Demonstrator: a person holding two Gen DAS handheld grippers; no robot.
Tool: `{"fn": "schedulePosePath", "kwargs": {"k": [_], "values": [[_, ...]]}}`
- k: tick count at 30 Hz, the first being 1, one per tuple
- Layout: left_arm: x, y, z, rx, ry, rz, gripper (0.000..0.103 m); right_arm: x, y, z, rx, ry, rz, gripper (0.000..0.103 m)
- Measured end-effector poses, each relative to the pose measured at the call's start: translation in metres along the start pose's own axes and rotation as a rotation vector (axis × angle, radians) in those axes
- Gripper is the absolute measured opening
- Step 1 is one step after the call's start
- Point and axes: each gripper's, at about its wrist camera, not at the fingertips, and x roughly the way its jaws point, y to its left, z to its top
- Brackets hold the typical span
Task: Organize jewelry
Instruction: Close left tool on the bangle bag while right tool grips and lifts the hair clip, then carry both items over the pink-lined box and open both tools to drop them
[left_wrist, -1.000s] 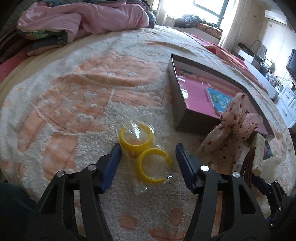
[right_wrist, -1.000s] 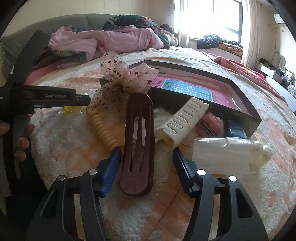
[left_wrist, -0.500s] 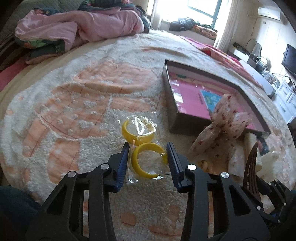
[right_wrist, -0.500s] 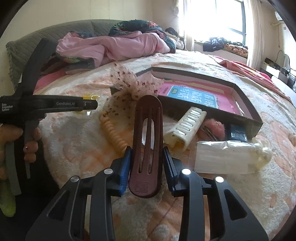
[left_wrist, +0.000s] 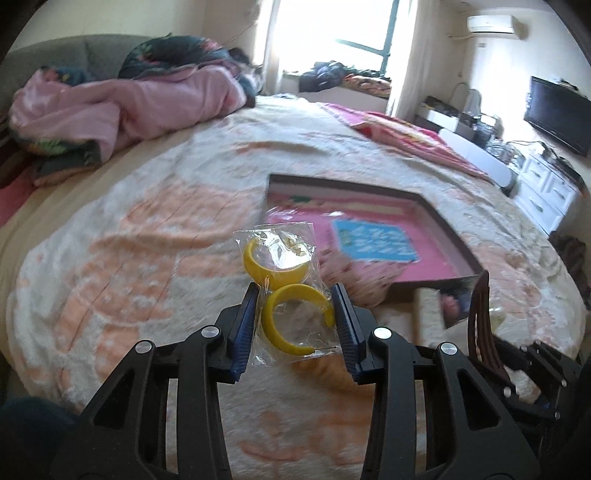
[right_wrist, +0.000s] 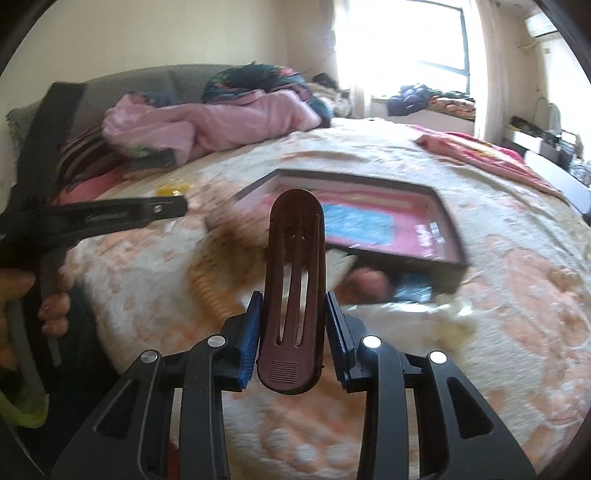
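A bed (left_wrist: 122, 280) covered in a cream and peach fleece blanket is filling most of both views, with a pink quilt (left_wrist: 122, 107) lying bunched at the upper left. A shallow dark-walled box (left_wrist: 439, 221) with a pink floor and a blue printed card (left_wrist: 373, 245) is sitting right of centre; the card's writing is too blurred to read.

In the left wrist view, the left gripper (left_wrist: 295, 325) is closing narrowly on a clear plastic bag (left_wrist: 284, 291) holding two yellow hoops (left_wrist: 291, 321), the blue pads pressing the bag's sides near the lower centre, in front of the box's near left corner.

In the right wrist view, the right gripper (right_wrist: 293, 336) is clamping a brown slotted hair clip (right_wrist: 293, 291) at centre frame, the clip standing upright before the box. A beige ribbed clip (right_wrist: 207, 291) is lying left of it, blurred. White lettering on the left gripper's arm, at the frame's left, is smeared and unreadable.
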Motion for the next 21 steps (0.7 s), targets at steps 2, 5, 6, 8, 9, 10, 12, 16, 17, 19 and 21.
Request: {"fn": "schedulePosePath", "kwargs": {"k": [2, 5, 6, 8, 9, 10, 12, 16, 17, 19, 21], "values": [[0.002, -0.009, 0.005, 0.020, -0.007, -0.013, 0.031, -0.002, -0.009, 0.004, 0.010, -0.008, -0.032, 0.032], [0.009, -0.020, 0.012, 0.035, -0.012, -0.032, 0.031, -0.003, -0.024, 0.009, 0.024, -0.021, -0.070, 0.032], [0.011, -0.021, 0.015, 0.036, -0.012, -0.038, 0.031, -0.003, -0.028, 0.011, 0.030, -0.024, -0.082, 0.032], [0.016, -0.026, 0.019, 0.044, -0.016, -0.046, 0.031, -0.002, -0.037, 0.015, 0.039, -0.029, -0.101, 0.032], [0.019, -0.028, 0.022, 0.052, -0.019, -0.049, 0.031, -0.002, -0.041, 0.016, 0.042, -0.033, -0.113, 0.032], [0.021, -0.030, 0.024, 0.056, -0.021, -0.051, 0.031, -0.002, -0.044, 0.019, 0.045, -0.035, -0.120, 0.032], [0.028, -0.035, 0.030, 0.062, -0.021, -0.060, 0.031, 0.000, -0.052, 0.024, 0.055, -0.040, -0.134, 0.032], [0.040, -0.045, 0.039, 0.081, -0.024, -0.072, 0.031, 0.007, -0.063, 0.033, 0.062, -0.038, -0.159, 0.032], [0.044, -0.048, 0.042, 0.090, -0.025, -0.075, 0.032, 0.009, -0.066, 0.036, 0.065, -0.037, -0.164, 0.032], [0.053, -0.054, 0.047, 0.106, -0.024, -0.082, 0.032, 0.012, -0.073, 0.039, 0.071, -0.035, -0.171, 0.032], [0.060, -0.058, 0.049, 0.116, -0.019, -0.083, 0.032, 0.017, -0.080, 0.044, 0.075, -0.029, -0.179, 0.032]]}}
